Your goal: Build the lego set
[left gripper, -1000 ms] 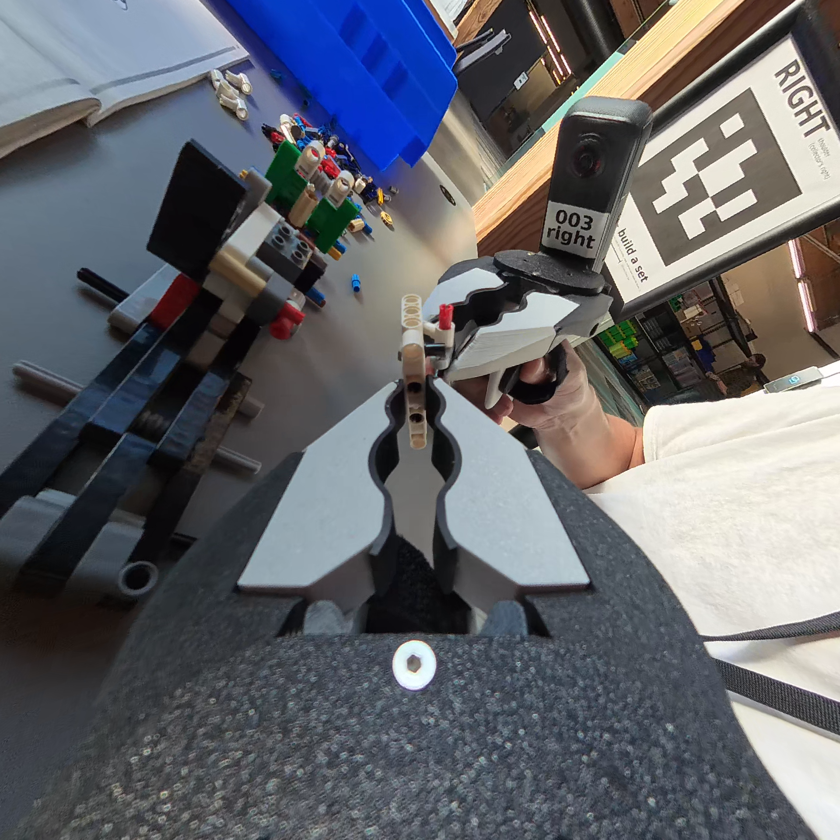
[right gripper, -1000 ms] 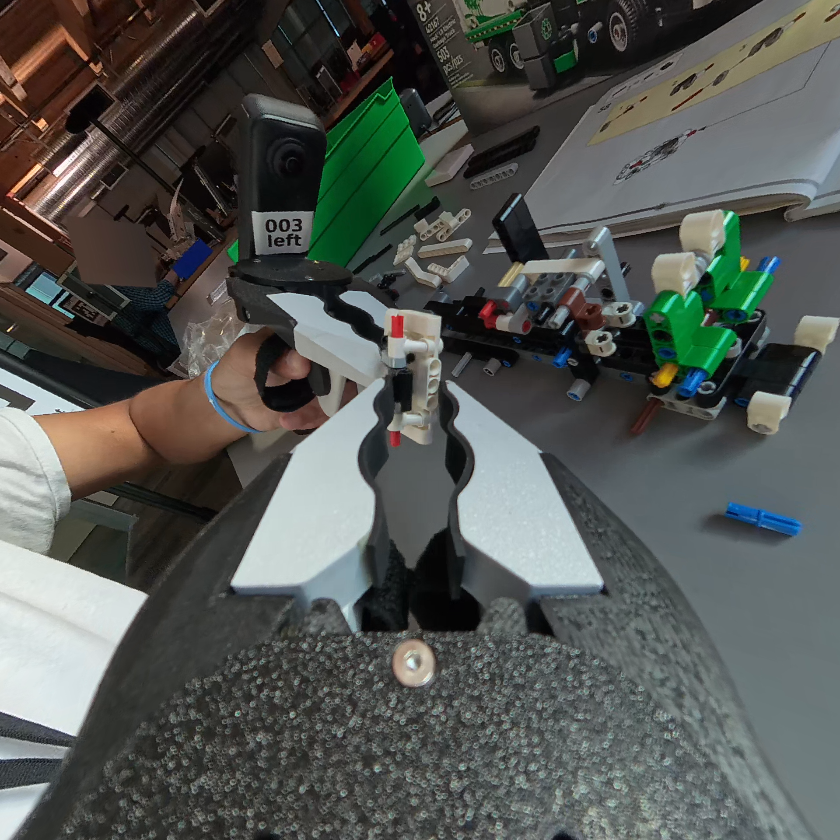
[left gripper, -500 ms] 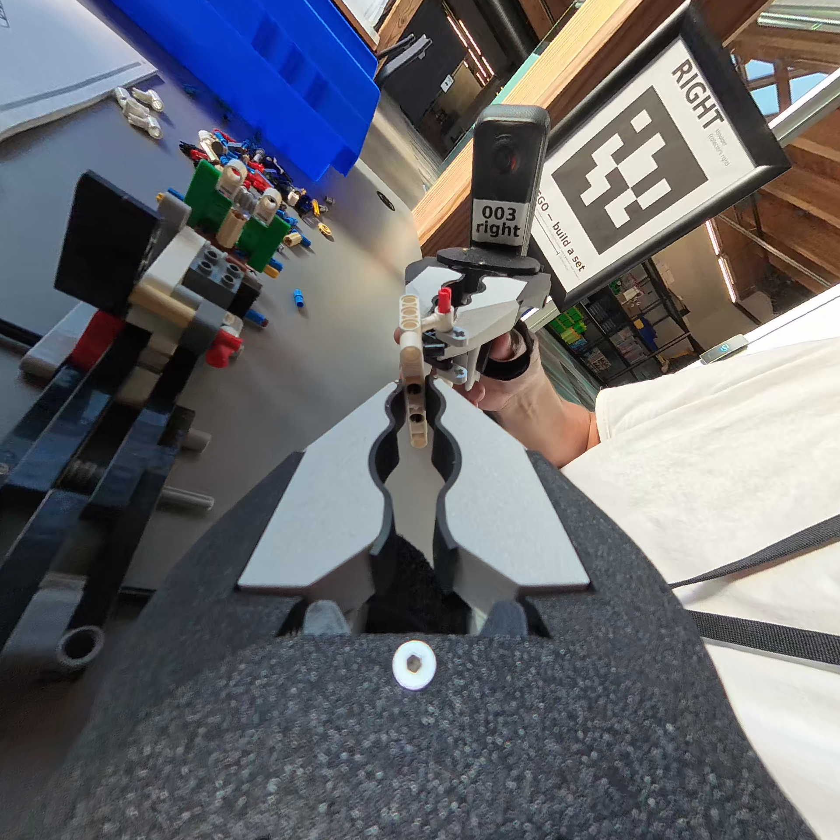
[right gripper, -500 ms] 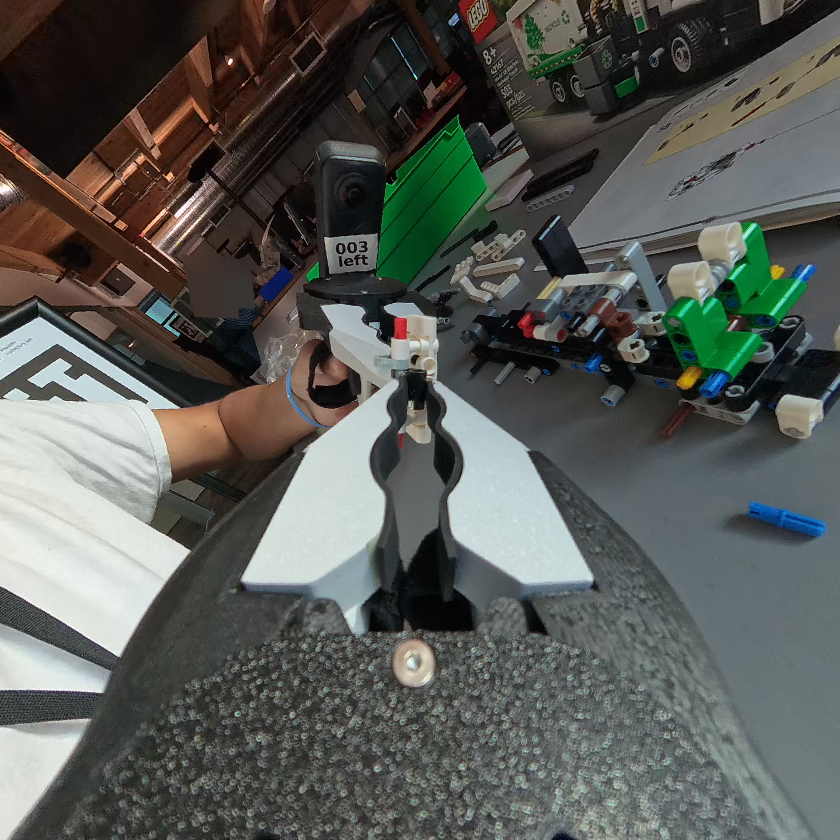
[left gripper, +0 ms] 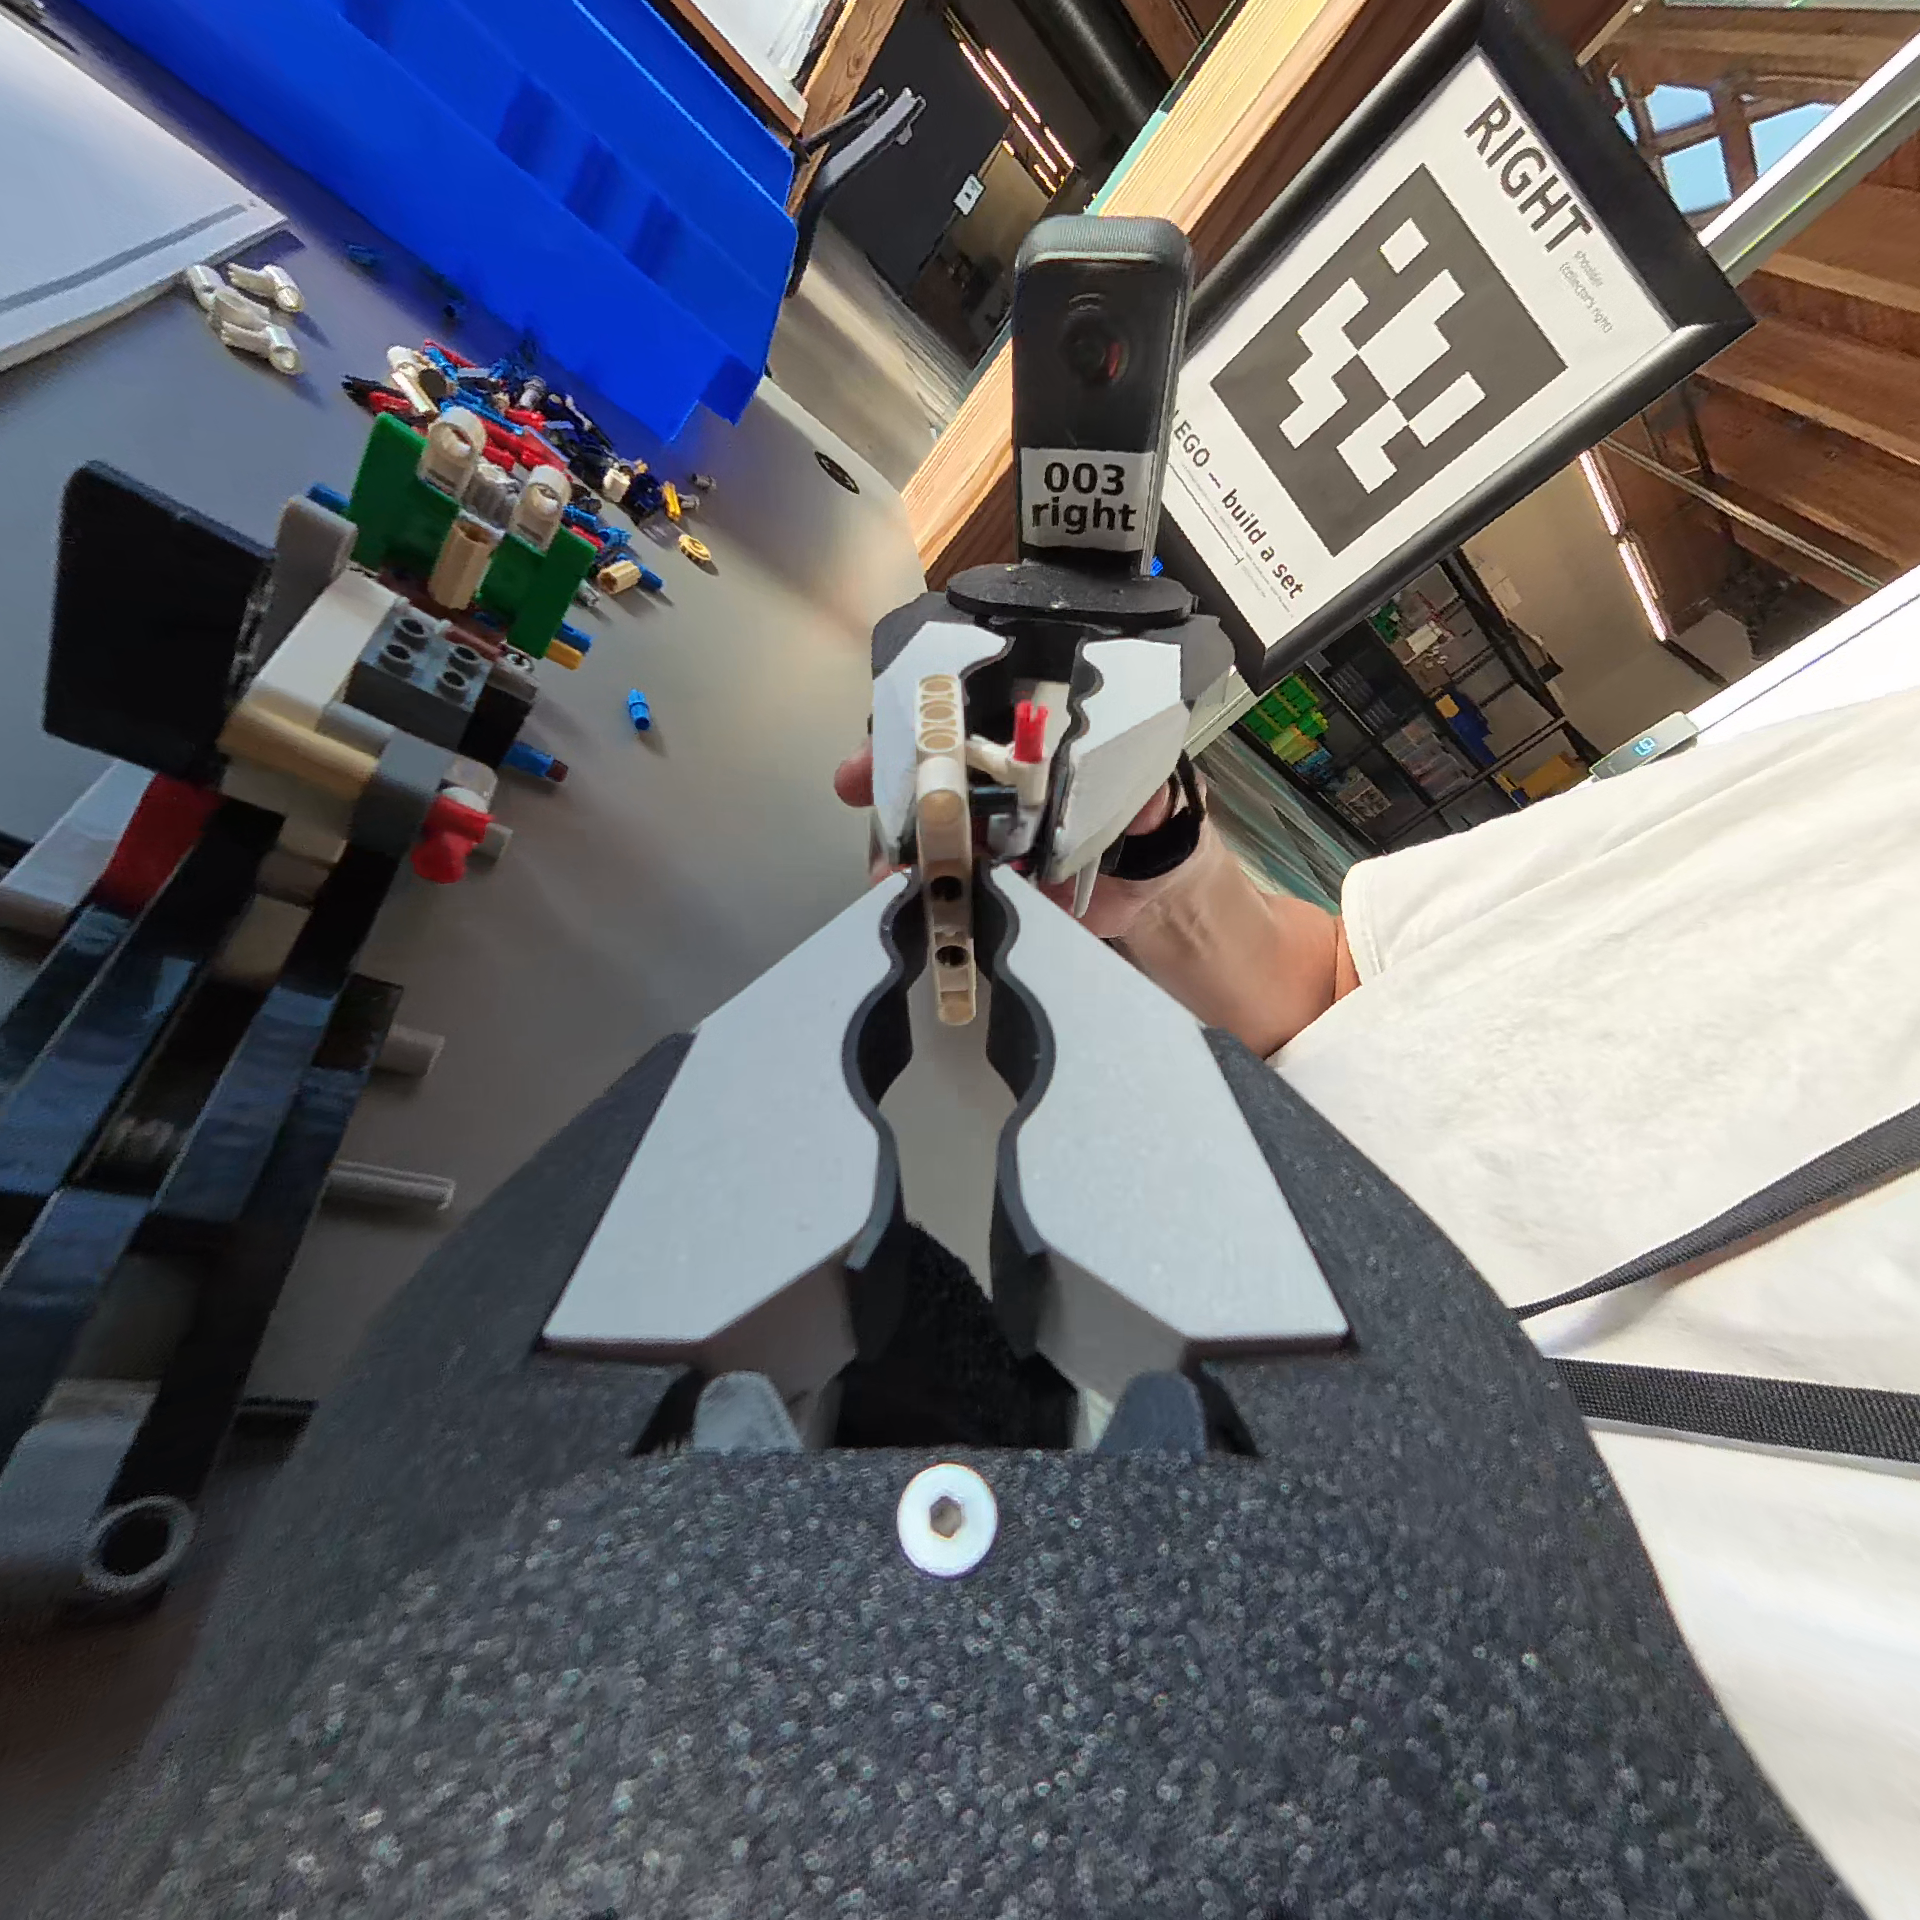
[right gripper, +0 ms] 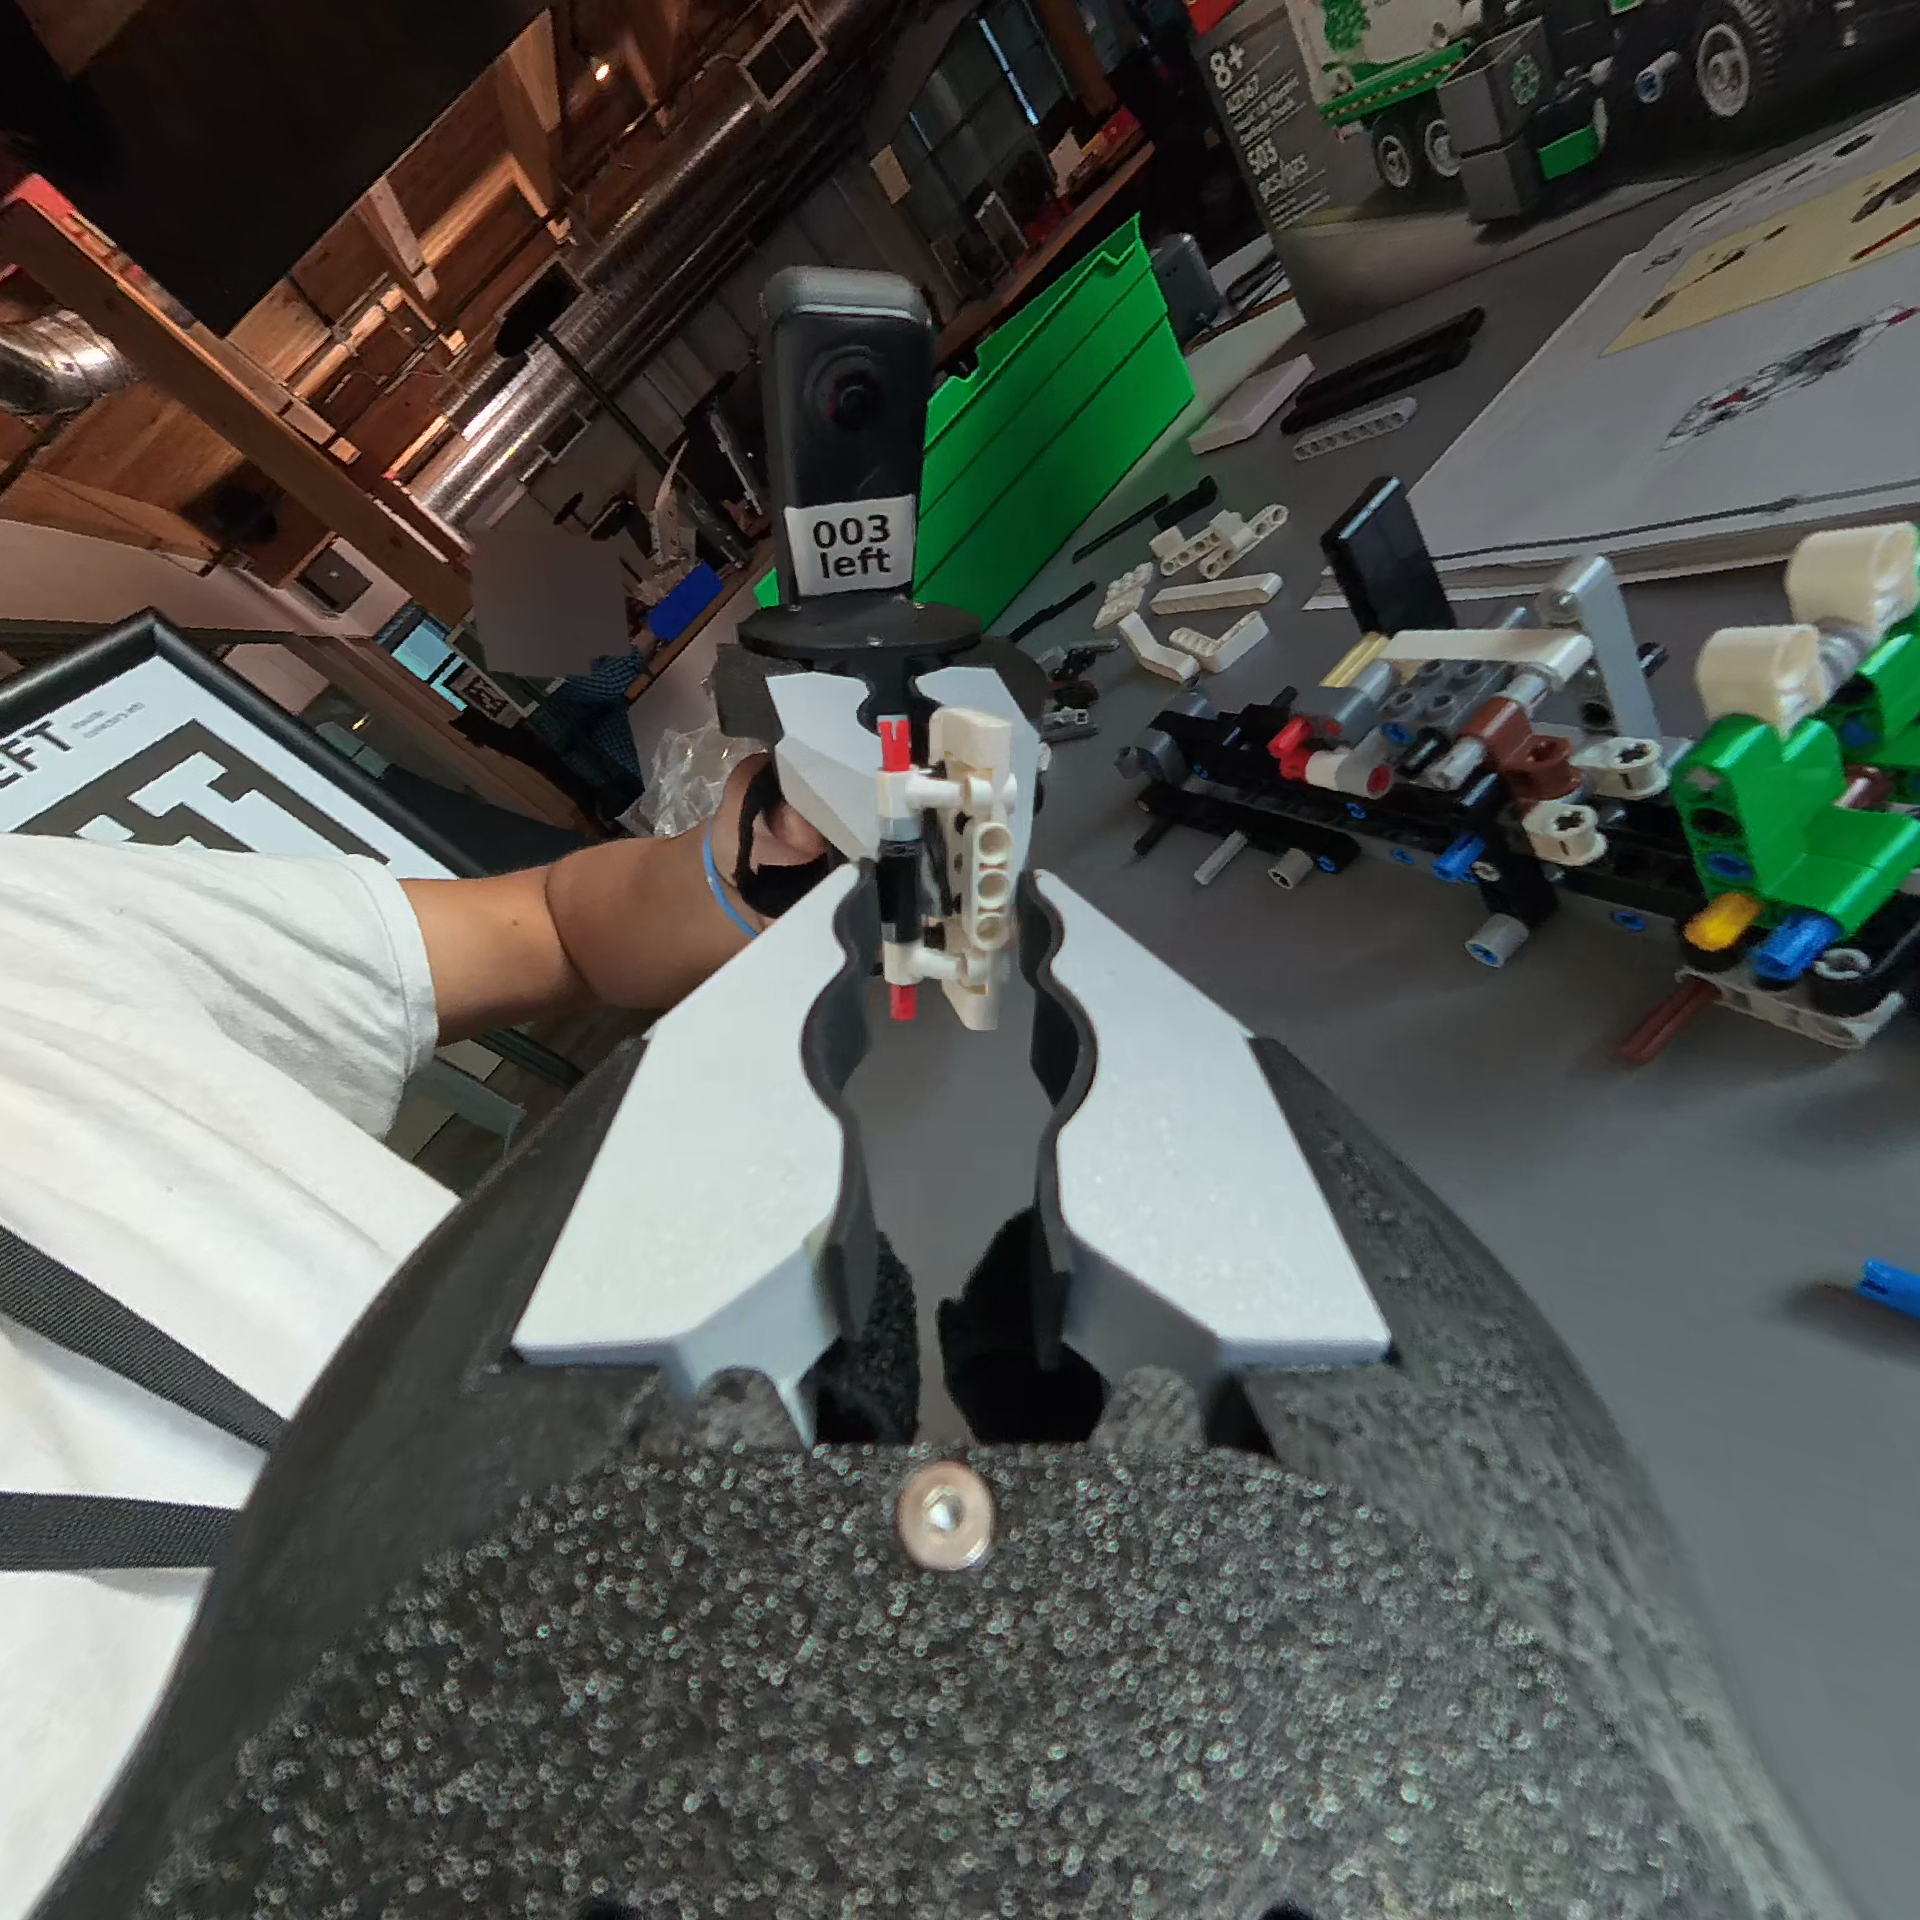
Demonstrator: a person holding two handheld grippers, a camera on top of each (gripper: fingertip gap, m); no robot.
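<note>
The left gripper is nearly shut, both fingers pressing a tan beam whose long axis runs straight out along the fingers, away from the camera. That beam is one part of a small subassembly held in the air above the grey table. It has one black piece, a white connector at each end, and one red axle running parallel to the beam with both tips showing. The right gripper stands partly open around the subassembly, with a gap visible between each finger and the parts. Two hands hold the two grippers tip to tip. On the table lie one long black chassis with green blocks, one blue bin, one green bin and scattered loose pins.
</note>
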